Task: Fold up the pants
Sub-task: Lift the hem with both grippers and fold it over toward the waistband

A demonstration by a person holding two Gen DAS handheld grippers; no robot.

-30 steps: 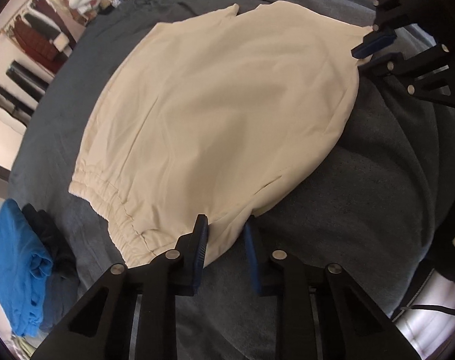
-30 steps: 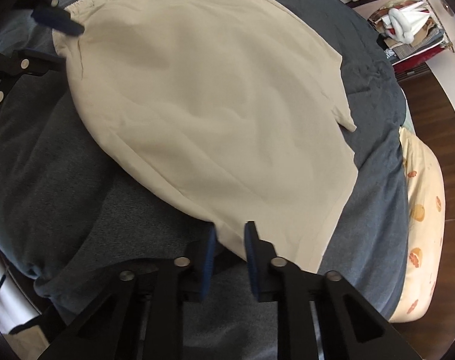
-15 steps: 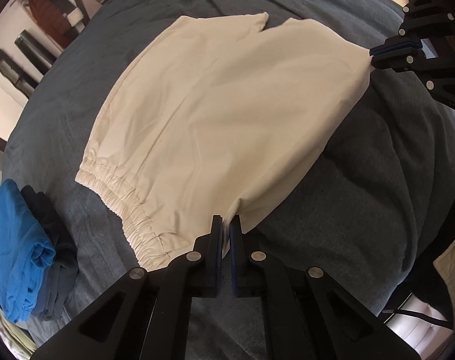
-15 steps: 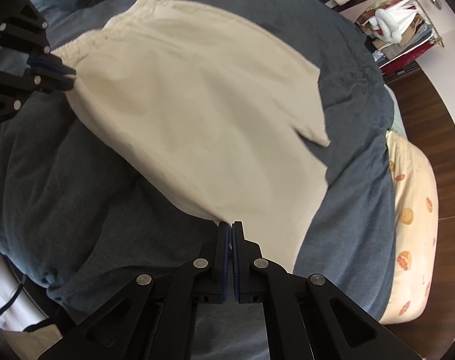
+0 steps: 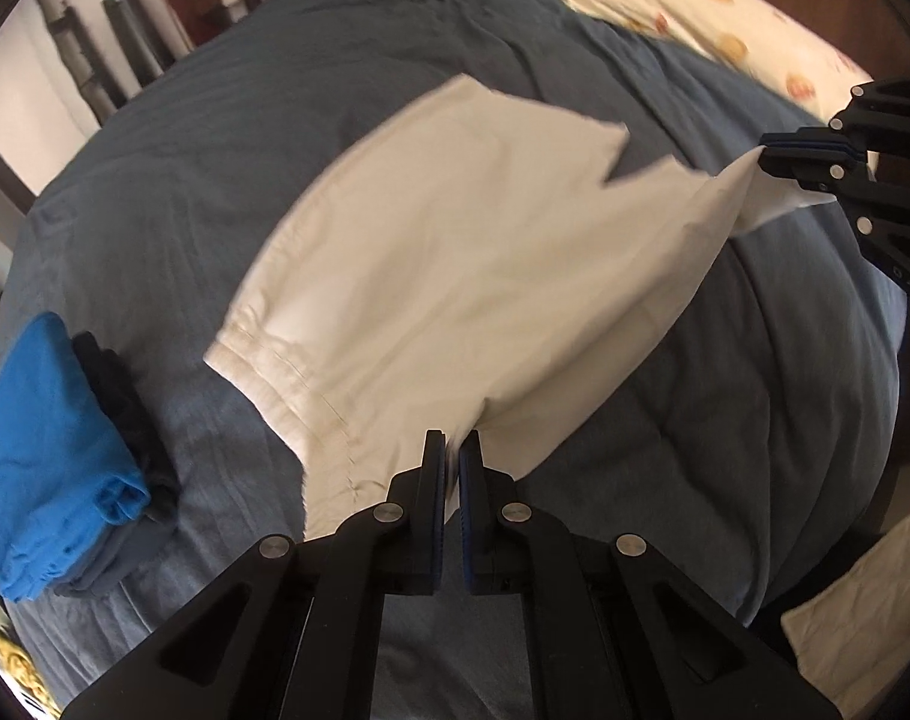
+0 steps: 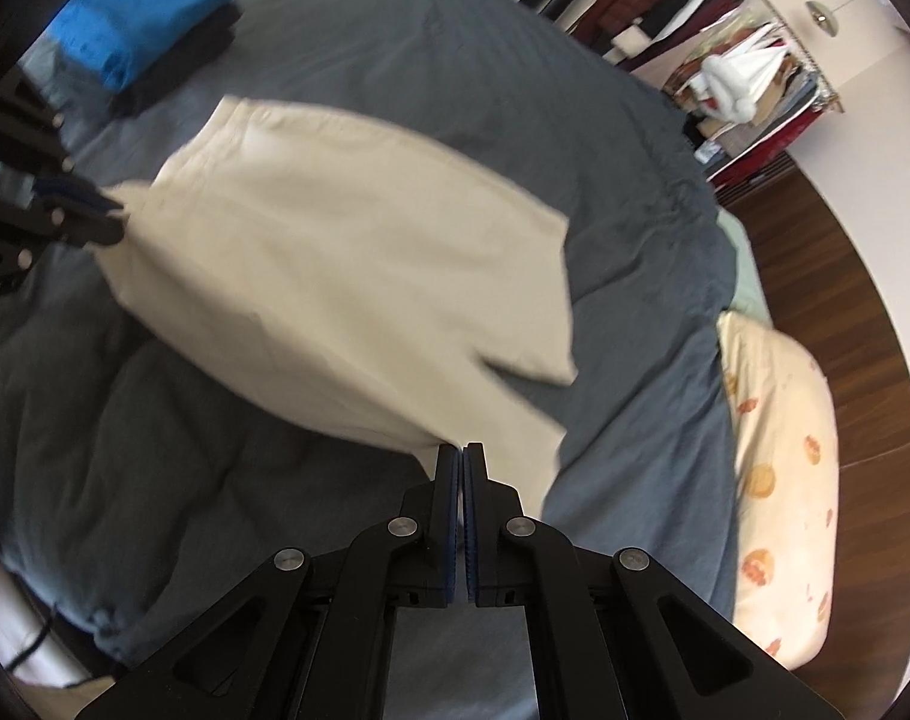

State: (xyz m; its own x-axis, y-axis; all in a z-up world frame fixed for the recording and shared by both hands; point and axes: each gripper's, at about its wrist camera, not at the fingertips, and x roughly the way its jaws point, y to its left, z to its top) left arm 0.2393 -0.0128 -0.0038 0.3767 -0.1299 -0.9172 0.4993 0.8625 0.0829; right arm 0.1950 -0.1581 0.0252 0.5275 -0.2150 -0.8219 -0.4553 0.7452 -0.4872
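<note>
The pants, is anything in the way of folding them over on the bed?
Nothing visible is. Both the left gripper and right gripper already pinch the cream pants, and the blue blanket beyond them looks bare. The folded blue clothes sit off to the side.

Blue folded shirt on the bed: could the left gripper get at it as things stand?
Probably not yet: the left gripper is shut on the cream pants. The blue shirt lies unobstructed beside it on the duvet.

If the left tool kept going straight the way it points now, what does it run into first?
The cream pants themselves: the left tool is already shut on their near edge by the waistband. Beyond them lies the dark blue duvet, though depth is hard to judge.
</note>
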